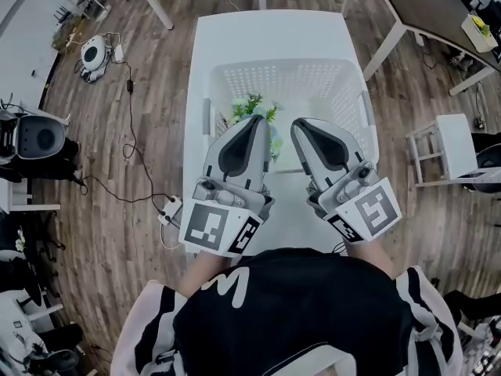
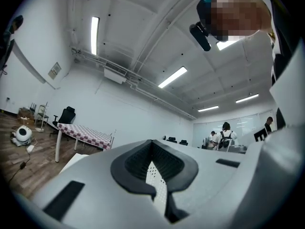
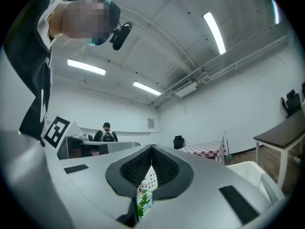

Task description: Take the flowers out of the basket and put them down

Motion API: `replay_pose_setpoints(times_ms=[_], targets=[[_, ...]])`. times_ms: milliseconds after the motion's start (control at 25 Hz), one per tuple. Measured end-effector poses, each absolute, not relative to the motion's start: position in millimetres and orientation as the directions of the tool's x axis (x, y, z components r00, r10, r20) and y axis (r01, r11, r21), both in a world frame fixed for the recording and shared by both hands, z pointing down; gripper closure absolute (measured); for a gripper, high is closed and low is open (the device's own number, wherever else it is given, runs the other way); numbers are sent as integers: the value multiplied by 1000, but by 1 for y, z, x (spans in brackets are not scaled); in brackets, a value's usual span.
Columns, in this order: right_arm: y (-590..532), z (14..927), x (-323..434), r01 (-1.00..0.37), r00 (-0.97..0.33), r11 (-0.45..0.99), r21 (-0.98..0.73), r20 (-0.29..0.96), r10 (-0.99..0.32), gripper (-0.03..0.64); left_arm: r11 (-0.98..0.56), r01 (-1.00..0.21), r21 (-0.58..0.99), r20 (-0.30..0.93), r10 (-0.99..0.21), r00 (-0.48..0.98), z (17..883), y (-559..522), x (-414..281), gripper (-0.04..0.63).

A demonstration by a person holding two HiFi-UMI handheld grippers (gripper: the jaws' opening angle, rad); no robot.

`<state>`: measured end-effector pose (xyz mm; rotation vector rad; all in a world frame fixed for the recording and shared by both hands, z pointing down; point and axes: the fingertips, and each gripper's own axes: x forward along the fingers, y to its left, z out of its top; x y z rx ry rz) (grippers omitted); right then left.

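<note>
Looking steeply down from the person's head, a white desk [image 1: 266, 34] stands on a wooden floor [image 1: 141, 155], and a white perforated basket [image 1: 313, 81] sits on its near half. The flowers [image 1: 252, 104], a small bunch with green leaves, lie inside the basket toward its near left side. They are partly hidden behind the tip of the left claw [image 1: 257, 120].

Both claws are held side by side above the near edge of the basket and point away from the person. The right claw [image 1: 301, 122] is just to the right of the left one, with a narrow gap between them. Neither claw touches the flowers or the basket.

In the left gripper view, the two dark padded jaws meet at their tips with nothing gripped. A sliver of the basket's perforated wall shows through the slit lower down. In the right gripper view, the jaws are likewise pressed together at the tips and hold nothing. Green leaves and a little of the basket wall show through the slit below them.

Each claw carries a cube with black and white square markers at its near end, close to the person's dark shirt [image 1: 297, 304]. On the floor to the left, a black cable [image 1: 129, 139] runs from a round white device [image 1: 94, 53] at the far left toward the desk.
</note>
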<state>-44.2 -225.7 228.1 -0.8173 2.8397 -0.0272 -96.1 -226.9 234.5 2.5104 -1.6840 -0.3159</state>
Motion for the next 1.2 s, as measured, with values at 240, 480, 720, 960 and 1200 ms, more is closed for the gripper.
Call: replay_pose_setpoints(times_ms=[240, 480, 720, 960, 1200], targets=[[-229, 224, -41, -452, -851, 868, -205, -190, -489, 600, -345, -918, 195, -87, -939, 334, 240, -239, -91, 592], [-219, 222, -40, -394, -855, 863, -316, -218, -470, 600, -335, -922, 194, -81, -942, 325, 245, -239, -94, 592], [-209, 221, -33, -412, -851, 855, -316, -201, -484, 600, -362, -912, 191, -80, -932, 353, 245, -239, -86, 592], [-220, 200, -3, -494, -822, 840, -223, -195, -535, 600, -382, -905, 187, -97, -924, 370, 237, -243, -76, 592], [-243, 174, -3, -510, -845, 858, -59, -153, -513, 600, -366, -914, 175, -110, -930, 351, 226, -244, -80, 592]])
